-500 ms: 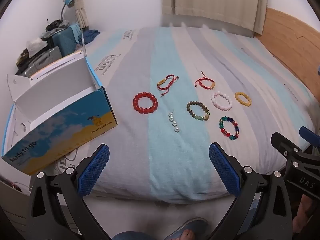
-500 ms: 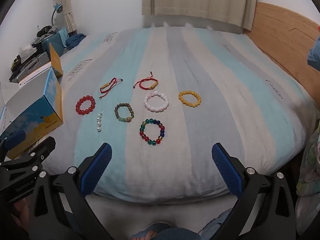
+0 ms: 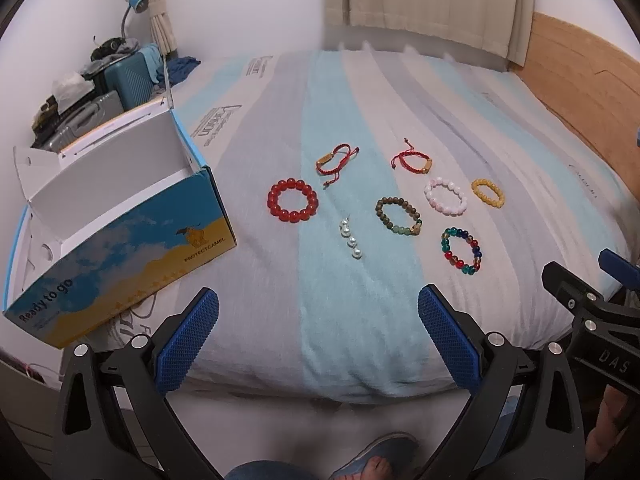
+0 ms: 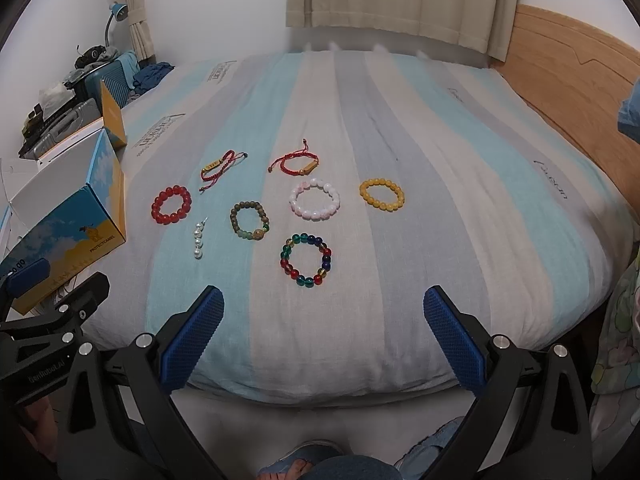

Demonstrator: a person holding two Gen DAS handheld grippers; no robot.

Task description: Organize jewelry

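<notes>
Eight pieces of jewelry are lying spread on the striped bed [image 3: 360,320], and the green-brown bracelet [image 3: 398,216] is sitting in the middle of them. Left of it, the short pearl strand [image 3: 350,238] is lying straight, and further left the red bead bracelet [image 3: 292,200] is resting flat. Beyond it, two red cord bracelets [image 3: 336,160] [image 3: 414,160] are lying apart. Right of it, the pink bracelet [image 3: 446,196] and then the yellow bracelet [image 3: 488,193] are sitting side by side; nearer the camera, the multicolour bracelet [image 3: 462,251] is lying alone. Far left of it, an open box [image 3: 132,248] is standing on the bed, its inside possibly bare, though the angle is poor. The left gripper [image 3: 318,334] is hovering at the bed's near edge, jaws spread wide, gripping nothing. The right gripper [image 4: 324,330] is doing likewise, jaws released.
</notes>
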